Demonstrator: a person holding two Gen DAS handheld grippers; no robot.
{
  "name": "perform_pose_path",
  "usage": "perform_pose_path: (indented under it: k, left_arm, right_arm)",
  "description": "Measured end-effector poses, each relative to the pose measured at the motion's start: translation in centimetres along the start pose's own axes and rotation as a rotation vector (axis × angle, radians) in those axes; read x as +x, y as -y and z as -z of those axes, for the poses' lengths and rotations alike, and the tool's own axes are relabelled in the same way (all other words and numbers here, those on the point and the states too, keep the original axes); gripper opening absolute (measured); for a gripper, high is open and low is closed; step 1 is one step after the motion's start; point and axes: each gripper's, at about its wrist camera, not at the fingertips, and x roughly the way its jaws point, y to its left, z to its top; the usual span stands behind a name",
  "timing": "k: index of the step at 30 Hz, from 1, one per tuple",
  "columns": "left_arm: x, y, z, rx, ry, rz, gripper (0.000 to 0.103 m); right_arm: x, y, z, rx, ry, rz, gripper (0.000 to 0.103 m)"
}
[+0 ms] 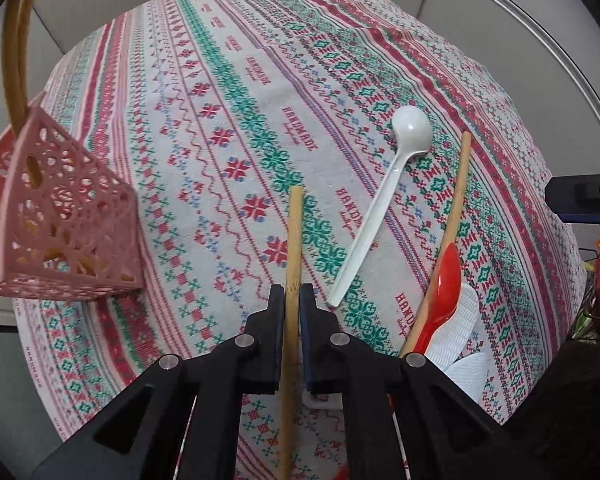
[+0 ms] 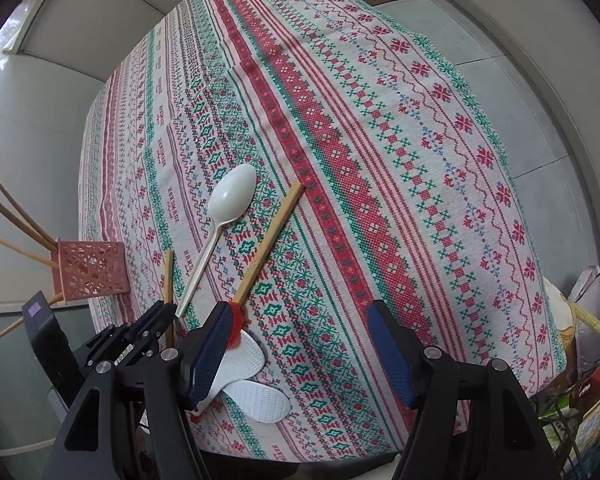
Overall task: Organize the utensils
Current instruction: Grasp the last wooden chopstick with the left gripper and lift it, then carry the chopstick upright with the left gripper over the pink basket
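My left gripper [image 1: 293,294] is shut on a wooden stick [image 1: 295,236], held above the patterned tablecloth; it also shows in the right wrist view [image 2: 167,276]. A pink lattice holder [image 1: 66,216] with several wooden sticks stands at the left table edge, also in the right wrist view [image 2: 91,270]. A white plastic spoon [image 1: 384,196] lies right of the held stick. A wooden-handled utensil [image 1: 456,208], a red spoon [image 1: 442,300] and white rice paddles [image 2: 256,380] lie near the front edge. My right gripper [image 2: 300,320] is open and empty above the cloth by the red spoon.
The tablecloth [image 2: 380,160] covers a table with grey floor around it. A wire rack with packages [image 2: 580,400] stands at the right. The left gripper's body [image 2: 120,340] sits close to my right gripper's left finger.
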Motion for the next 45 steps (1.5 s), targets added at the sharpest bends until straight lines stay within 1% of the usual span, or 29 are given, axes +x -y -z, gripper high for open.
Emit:
perform_pose_path:
  k: [4,6,10,11,13,15,16,18,19,20,21,22,24,26,27,32,37,39,45]
  left_arm:
    - [-2.2,-0.7,-0.4,-0.014,0.066,0.006,0.007]
    - [-3.8,-0.7,0.0,-0.024,0.097,0.009,0.007]
    - [-6.2,-1.0,0.8,-0.032,0.148,-0.008,0.007]
    - [-6.9,-0.9,1.3,-0.033,0.159,-0.005,0.007]
    - [-8.0,-0.8,2.2,-0.031,0.176,0.000,0.007]
    - [-9.0,-0.3,2.6,-0.024,0.193,0.000,0.007]
    - [-9.3,-0.1,2.8,-0.018,0.200,0.000,0.007]
    - [-10.0,0.3,3.1,-0.007,0.214,0.008,0.007]
    - [-10.2,0.5,3.2,-0.001,0.221,0.011,0.007]
    - [-10.4,0.6,3.3,0.003,0.226,0.010,0.007]
    - [-10.6,0.8,3.4,0.008,0.232,0.008,0.007]
    - [-10.8,0.9,3.4,0.010,0.235,0.009,0.007]
    - [-10.8,0.9,3.4,0.008,0.237,0.014,0.007]
    - [-10.8,1.0,3.5,0.005,0.240,0.017,0.007]
    - [-11.0,1.0,3.6,0.003,0.243,0.017,0.007]
    - [-11.3,0.7,4.0,0.002,0.253,0.007,0.007]
    - [-11.7,-0.1,3.9,-0.019,0.267,0.008,0.007]
    - [-11.9,-0.4,3.9,-0.027,0.277,0.008,0.007]
    - [-13.3,-0.8,3.9,-0.040,0.327,0.008,0.007]
  right_arm:
    - [0.5,-0.2,-0.6,0.011,0.004,0.012,0.070]
    - [0.9,-0.4,-1.0,0.018,0.007,0.020,0.070]
    - [2.4,-1.2,-2.2,0.034,0.009,0.033,0.070]
    - [2.9,-1.4,-2.6,0.034,0.007,0.033,0.069]
    - [4.0,-1.9,-3.2,0.039,0.001,0.035,0.062]
    - [5.1,-2.5,-3.7,0.047,-0.005,0.049,0.052]
    - [5.7,-2.7,-3.8,0.052,-0.009,0.062,0.051]
    - [5.8,-3.4,-3.6,0.052,0.024,0.100,0.042]
    - [6.1,-3.9,-3.5,0.046,0.027,0.114,0.041]
    - [6.3,-4.4,-3.4,0.050,0.045,0.140,0.036]
    - [6.4,-4.8,-3.3,0.058,0.061,0.175,0.033]
    - [6.5,-5.1,-3.2,0.063,0.075,0.192,0.032]
    - [6.8,-5.7,-3.1,0.082,0.111,0.231,0.021]
    - [6.9,-6.0,-3.0,0.094,0.138,0.247,0.014]
    - [7.0,-6.1,-3.1,0.103,0.150,0.249,0.014]
    - [7.1,-5.9,-3.6,0.152,0.188,0.207,0.011]
    - [6.6,-4.3,-4.7,0.203,0.197,0.103,0.009]
    - [6.2,-3.9,-5.1,0.209,0.199,0.079,0.009]
    - [3.1,-3.9,-5.6,0.194,0.251,0.001,0.008]
